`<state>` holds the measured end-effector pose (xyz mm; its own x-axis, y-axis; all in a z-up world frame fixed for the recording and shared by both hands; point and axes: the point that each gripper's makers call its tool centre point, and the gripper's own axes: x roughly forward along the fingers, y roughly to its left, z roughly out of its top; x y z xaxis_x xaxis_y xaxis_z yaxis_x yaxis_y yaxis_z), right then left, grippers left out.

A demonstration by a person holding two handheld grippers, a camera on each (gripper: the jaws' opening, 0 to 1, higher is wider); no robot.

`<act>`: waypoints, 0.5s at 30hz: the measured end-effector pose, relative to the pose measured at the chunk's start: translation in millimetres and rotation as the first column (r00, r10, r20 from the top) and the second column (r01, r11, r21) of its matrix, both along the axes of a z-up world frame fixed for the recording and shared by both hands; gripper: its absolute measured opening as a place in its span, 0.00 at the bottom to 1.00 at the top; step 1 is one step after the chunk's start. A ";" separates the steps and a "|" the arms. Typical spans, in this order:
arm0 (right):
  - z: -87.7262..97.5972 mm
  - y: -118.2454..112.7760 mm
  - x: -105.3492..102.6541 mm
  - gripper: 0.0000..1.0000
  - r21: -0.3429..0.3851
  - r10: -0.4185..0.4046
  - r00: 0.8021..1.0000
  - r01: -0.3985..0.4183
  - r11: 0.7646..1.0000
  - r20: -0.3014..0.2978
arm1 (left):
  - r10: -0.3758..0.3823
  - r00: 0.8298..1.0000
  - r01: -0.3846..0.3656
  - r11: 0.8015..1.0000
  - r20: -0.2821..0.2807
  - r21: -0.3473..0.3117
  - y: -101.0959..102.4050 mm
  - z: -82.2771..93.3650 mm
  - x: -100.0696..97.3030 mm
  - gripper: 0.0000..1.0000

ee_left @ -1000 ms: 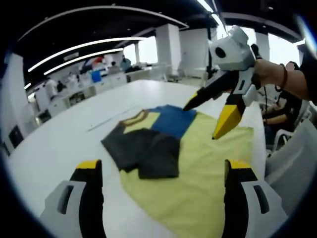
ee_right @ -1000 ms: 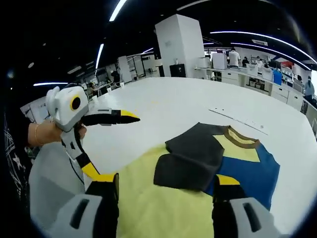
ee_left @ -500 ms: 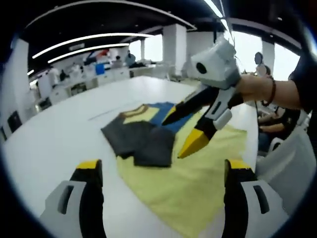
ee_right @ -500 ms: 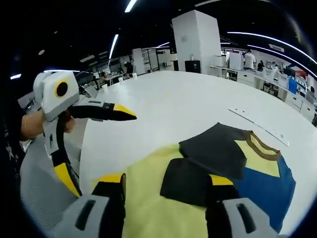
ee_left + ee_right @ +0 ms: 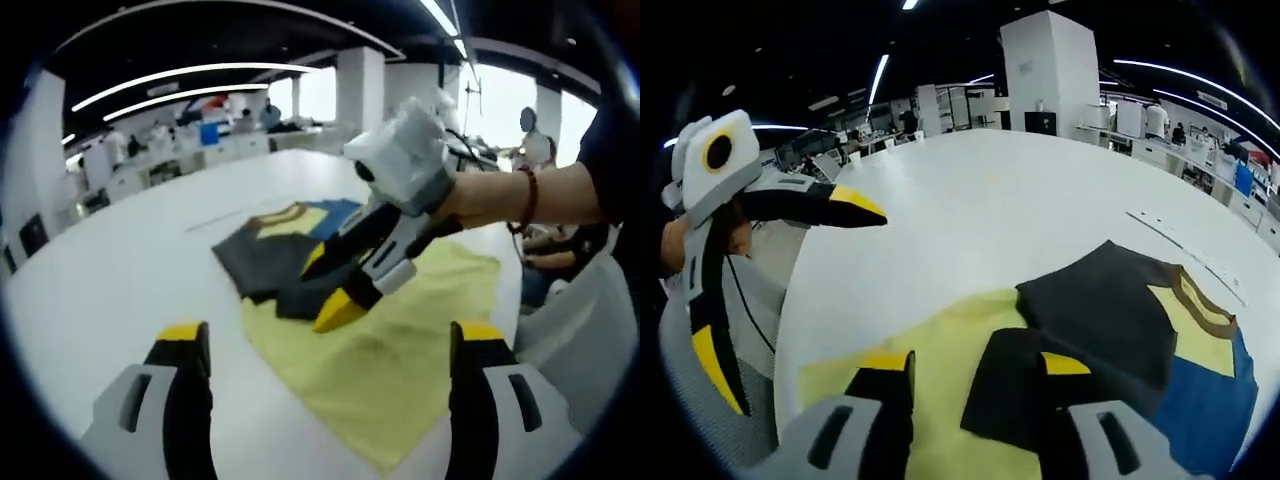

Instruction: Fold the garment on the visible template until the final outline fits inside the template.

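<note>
The shirt [image 5: 385, 330] lies flat on the white bench [image 5: 120, 270], in the middle of the left gripper view. Most of it is yellow. It has dark grey sleeves [image 5: 1080, 340] folded in over the chest, a blue patch [image 5: 1210, 400] near the top and a brown neck band [image 5: 1200, 305]. No template outline can be made out on the bench.

The right claw [image 5: 335, 290] comes in from the right of the left gripper view, just above the near grey sleeve. Its jaws stand apart with nothing in them. It looks ready to pinch a fold (maybe the sleeve edge, but that is a guess).

The left claw [image 5: 790, 290] is at the far left of the right gripper view, off the edge of the bench. Its jaws are spread wide and grip nothing.

To do this step well, go low and slow. Pinch only the top layer of cloth. Bring the left claw to the other side, so both lift together. Then the fold stays straight and the shirt does not bunch or slide off.
</note>
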<state>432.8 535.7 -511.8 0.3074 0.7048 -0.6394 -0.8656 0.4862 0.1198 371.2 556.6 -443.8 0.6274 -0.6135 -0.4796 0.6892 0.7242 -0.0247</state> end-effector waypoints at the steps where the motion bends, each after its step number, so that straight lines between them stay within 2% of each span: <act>1: -1.2 1.4 0.5 0.42 -0.001 0.000 1.000 0.000 1.000 0.000 | 0.006 1.000 -0.006 1.000 0.003 -0.007 0.5 1.4 0.5 0.95; 4: -4.4 5.2 3.2 0.38 -0.005 0.003 1.000 -0.003 1.000 0.015 | 0.013 1.000 -0.013 1.000 0.012 -0.027 0.2 5.0 1.6 0.95; 7: -9.2 7.0 6.6 0.34 -0.023 0.011 0.999 -0.010 1.000 0.033 | -0.001 1.000 0.001 1.000 0.010 -0.006 -0.3 1.8 0.3 0.95; 11: -22.3 1.6 9.9 0.30 -0.126 0.045 0.995 -0.034 0.991 0.087 | -0.011 1.000 0.011 1.000 0.010 0.019 -0.4 -1.6 -1.7 0.94; 13: -26.6 2.6 8.3 0.27 -0.143 0.054 0.994 -0.039 0.989 0.099 | -0.009 1.000 0.009 1.000 0.001 0.006 -1.2 -2.2 -2.8 0.94; 15: -25.2 2.7 10.4 0.24 -0.159 0.061 0.989 -0.039 0.987 0.138 | -0.009 1.000 0.009 1.000 -0.005 0.009 -1.1 -3.8 -3.5 0.93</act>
